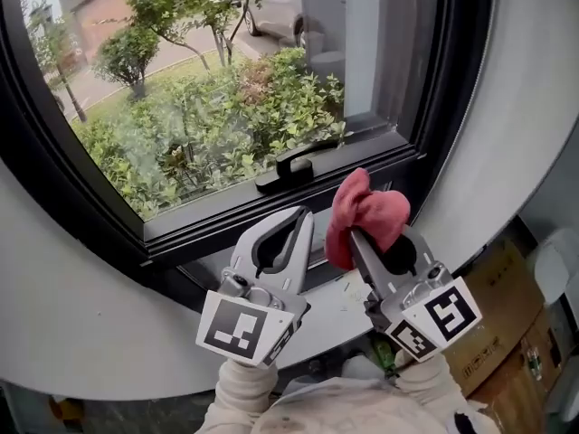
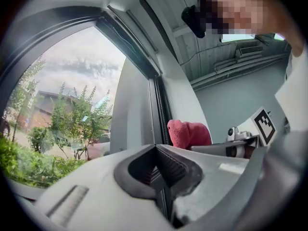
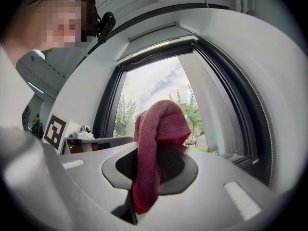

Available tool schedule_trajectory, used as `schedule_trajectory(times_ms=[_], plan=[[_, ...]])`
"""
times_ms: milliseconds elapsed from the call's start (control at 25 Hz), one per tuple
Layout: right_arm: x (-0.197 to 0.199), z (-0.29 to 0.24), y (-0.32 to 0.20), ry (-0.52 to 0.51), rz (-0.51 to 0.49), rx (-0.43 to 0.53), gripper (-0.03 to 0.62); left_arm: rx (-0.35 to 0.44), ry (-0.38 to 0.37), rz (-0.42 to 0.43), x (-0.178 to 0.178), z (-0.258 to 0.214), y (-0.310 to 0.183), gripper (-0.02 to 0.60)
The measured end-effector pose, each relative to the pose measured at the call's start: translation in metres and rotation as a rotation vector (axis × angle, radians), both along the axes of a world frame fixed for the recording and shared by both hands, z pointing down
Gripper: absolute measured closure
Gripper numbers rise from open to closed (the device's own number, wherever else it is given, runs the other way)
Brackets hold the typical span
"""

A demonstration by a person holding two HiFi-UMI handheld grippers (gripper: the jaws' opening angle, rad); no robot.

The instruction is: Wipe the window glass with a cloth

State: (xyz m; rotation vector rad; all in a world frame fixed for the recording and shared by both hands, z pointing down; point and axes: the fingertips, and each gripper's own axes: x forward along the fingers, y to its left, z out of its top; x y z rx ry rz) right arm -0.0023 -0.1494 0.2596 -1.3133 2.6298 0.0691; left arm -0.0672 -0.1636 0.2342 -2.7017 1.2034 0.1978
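right tool (image 1: 360, 240): clamped on red cloth (image 1: 371, 208), just right of window handle (image 1: 294, 165) | left tool (image 1: 301, 220): jaws together, empty, below window handle

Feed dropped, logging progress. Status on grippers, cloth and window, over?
Left gripper shut, empty. Right gripper shut on red cloth. Cloth below the window glass, not on it. Window handle low on frame, ahead.

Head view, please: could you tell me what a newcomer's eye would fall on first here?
First comes the red cloth, bunched up and clamped in the right gripper, low in front of the window and to the right of its black handle. Beside it, the left gripper is shut on nothing. Behind both, the window glass shows green shrubs outside.
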Motion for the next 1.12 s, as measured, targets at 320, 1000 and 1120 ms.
schedule_trajectory(times_ms=[320,1000,1120], plan=[[-0.002,-0.015,-0.071,0.030,0.017,-0.001,0.505,0.016,0.005,-0.033,-0.003,-0.008,-0.048,0.482],[-0.054,-0.184,-0.212,0.188,0.093,0.268,0.503,0.019,0.017,-0.099,-0.032,-0.029,-0.120,0.481],[-0.055,-0.167,-0.212,0.181,0.083,0.275,0.505,0.028,0.018,-0.110,-0.035,-0.028,-0.124,0.481]])
